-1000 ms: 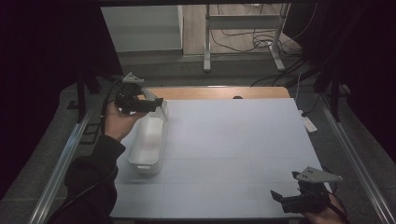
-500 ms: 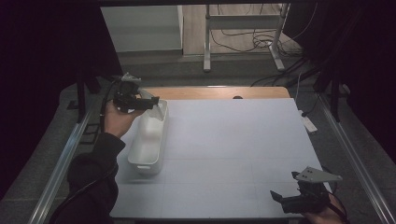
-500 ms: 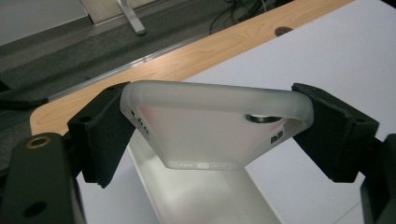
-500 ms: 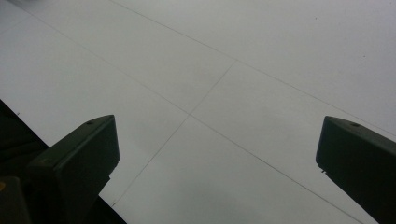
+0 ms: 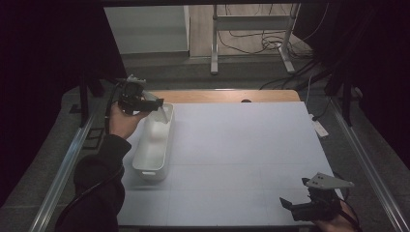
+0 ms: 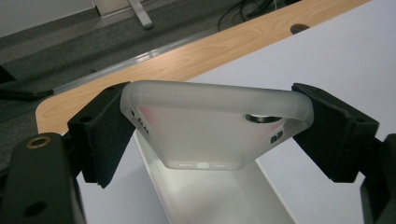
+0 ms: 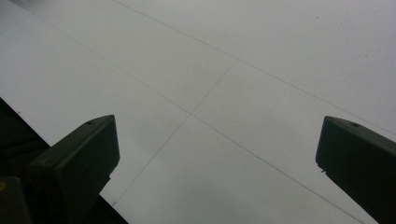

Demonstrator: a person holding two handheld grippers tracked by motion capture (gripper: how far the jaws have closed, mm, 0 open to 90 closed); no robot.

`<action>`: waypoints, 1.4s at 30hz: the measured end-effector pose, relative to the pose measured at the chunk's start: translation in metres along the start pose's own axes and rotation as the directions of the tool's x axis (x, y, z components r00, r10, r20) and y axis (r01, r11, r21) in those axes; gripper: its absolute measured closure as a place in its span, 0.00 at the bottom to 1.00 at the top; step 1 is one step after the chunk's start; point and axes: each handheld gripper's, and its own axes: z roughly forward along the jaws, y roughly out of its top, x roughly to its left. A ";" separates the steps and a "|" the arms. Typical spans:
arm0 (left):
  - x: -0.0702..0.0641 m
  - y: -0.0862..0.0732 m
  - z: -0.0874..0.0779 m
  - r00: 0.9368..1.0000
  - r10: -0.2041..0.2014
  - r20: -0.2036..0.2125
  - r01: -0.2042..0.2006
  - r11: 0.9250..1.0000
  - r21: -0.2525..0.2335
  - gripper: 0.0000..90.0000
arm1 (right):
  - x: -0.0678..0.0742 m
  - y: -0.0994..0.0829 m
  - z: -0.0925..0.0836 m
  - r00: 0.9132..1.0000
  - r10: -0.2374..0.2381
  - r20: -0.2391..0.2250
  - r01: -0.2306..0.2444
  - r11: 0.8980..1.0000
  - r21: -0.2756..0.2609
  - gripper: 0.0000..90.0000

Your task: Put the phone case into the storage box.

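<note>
One relation decides your coming move: the phone case (image 6: 212, 126) hangs directly above the far end of the white bin (image 5: 153, 145), and the bin's long axis runs from that far end toward you along the left side of the surface (image 5: 251, 154). Your left tongs (image 5: 153, 104) clamp the frosted case across its width, a black pad pressed on each long edge, so its long axis points away from the tongs and tips down into the bin's open trough. Seen from the left gripper view, the port end of the case is the low end, already within the bin's mouth but apart from its floor (image 6: 219, 196). I judge a short drop straight down, then a release, would lay it lengthwise inside. Your right tongs (image 5: 296, 209) stand wide and empty, well apart at the near right corner, so the left hand is the nearer by far.
</note>
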 end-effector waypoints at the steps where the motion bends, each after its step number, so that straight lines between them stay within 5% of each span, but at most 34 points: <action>1: 0.000 0.000 0.001 1.000 -0.003 -0.001 0.003 1.000 0.000 0.19 | 0.000 0.000 0.000 1.000 0.000 0.000 0.000 1.000 0.000 0.00; 42: 0.011 -0.008 0.055 0.998 -0.042 -0.039 0.045 0.997 0.063 0.19 | 0.001 0.000 0.000 1.000 -0.009 -0.010 0.009 1.000 0.005 0.00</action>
